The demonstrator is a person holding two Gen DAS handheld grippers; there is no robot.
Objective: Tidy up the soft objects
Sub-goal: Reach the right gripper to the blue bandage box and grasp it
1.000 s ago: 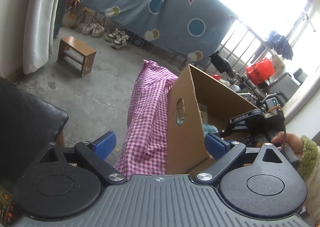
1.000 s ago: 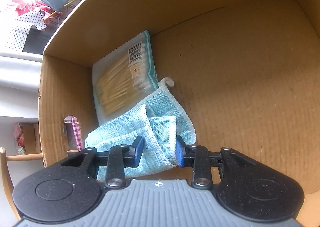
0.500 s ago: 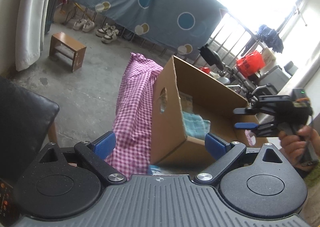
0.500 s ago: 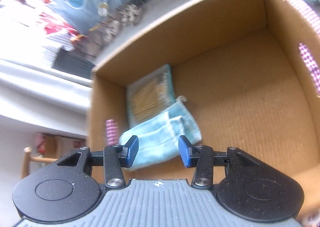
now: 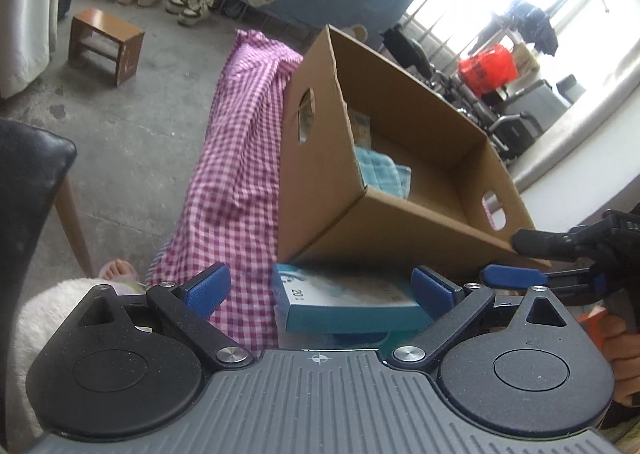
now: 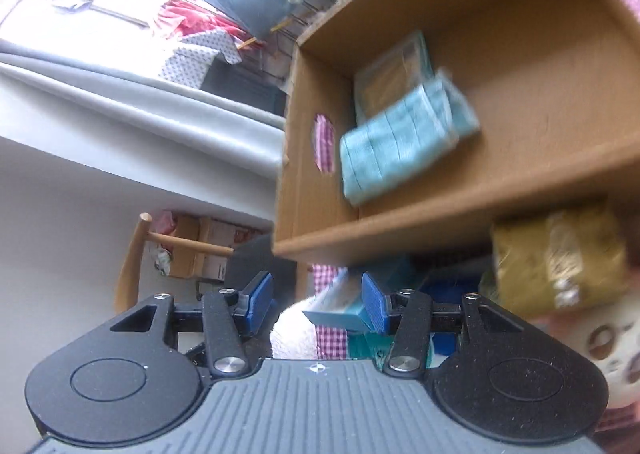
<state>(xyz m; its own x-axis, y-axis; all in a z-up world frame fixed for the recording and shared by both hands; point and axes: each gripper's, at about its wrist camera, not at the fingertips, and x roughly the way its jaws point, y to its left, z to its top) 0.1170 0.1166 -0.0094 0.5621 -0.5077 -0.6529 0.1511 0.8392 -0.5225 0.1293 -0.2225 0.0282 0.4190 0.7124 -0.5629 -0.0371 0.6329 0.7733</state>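
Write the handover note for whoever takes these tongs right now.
Right tongs: open, jaws have just been opening, nothing between them, outside the cardboard box.
Left tongs: open and empty, pointed at the teal box lying in front of the cardboard box.
Done: the blue cloth lies folded in the cardboard box, partly over the cotton swab pack.
Left: the teal box, an olive-wrapped packet and other blurred items are still outside on the checkered tablecloth.
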